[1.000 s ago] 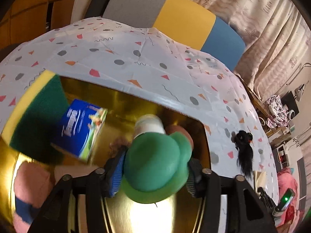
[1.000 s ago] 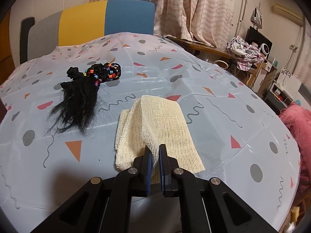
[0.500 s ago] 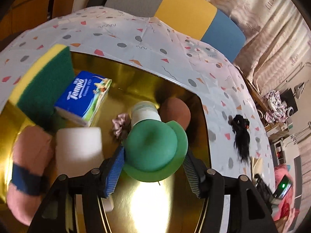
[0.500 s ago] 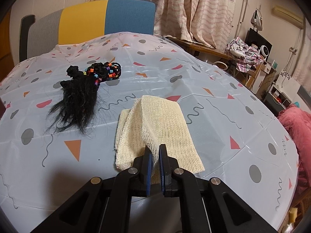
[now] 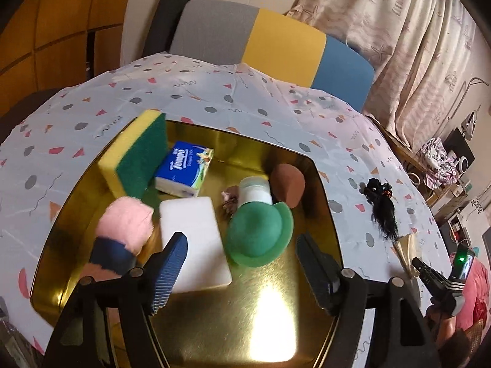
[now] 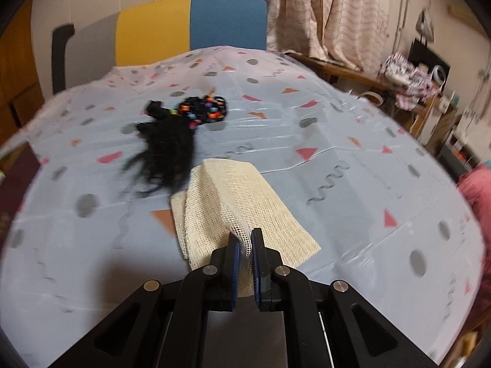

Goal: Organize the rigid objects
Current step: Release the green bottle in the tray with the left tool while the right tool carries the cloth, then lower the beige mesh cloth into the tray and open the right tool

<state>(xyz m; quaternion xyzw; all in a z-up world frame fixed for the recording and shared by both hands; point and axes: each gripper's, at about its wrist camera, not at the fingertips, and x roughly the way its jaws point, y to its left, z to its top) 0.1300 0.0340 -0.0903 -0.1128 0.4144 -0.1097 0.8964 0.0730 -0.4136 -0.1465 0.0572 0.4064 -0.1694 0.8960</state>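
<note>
In the left wrist view a green felt hat [image 5: 257, 233] lies on the gold tray [image 5: 214, 322], leaning on a white jar [image 5: 254, 190]. My left gripper [image 5: 239, 240] hangs just behind the hat. Its jaws are opening and stand wide on either side, with neither pad touching the hat. A yellow-green sponge [image 5: 138, 156], a blue tissue pack [image 5: 184, 168], a white block [image 5: 193, 239], a pink roll [image 5: 124, 230] and a brown piece [image 5: 288, 184] share the tray. My right gripper [image 6: 245, 239] is shut on a corner of the cream mesh cloth [image 6: 239, 202] on the table.
A black hairpiece [image 6: 172, 147] with a beaded band [image 6: 211, 110] lies just beyond the mesh cloth. The patterned tablecloth [image 6: 353, 141] covers the table. A grey, yellow and blue chair back [image 5: 276, 46] stands at the far edge, and curtains and cluttered shelves fill the right.
The left jaws have spread and let go of the green hat, which now rests in the tray; the gripper has drawn back and up. The right gripper still pinches the cloth, its view slightly shifted.
</note>
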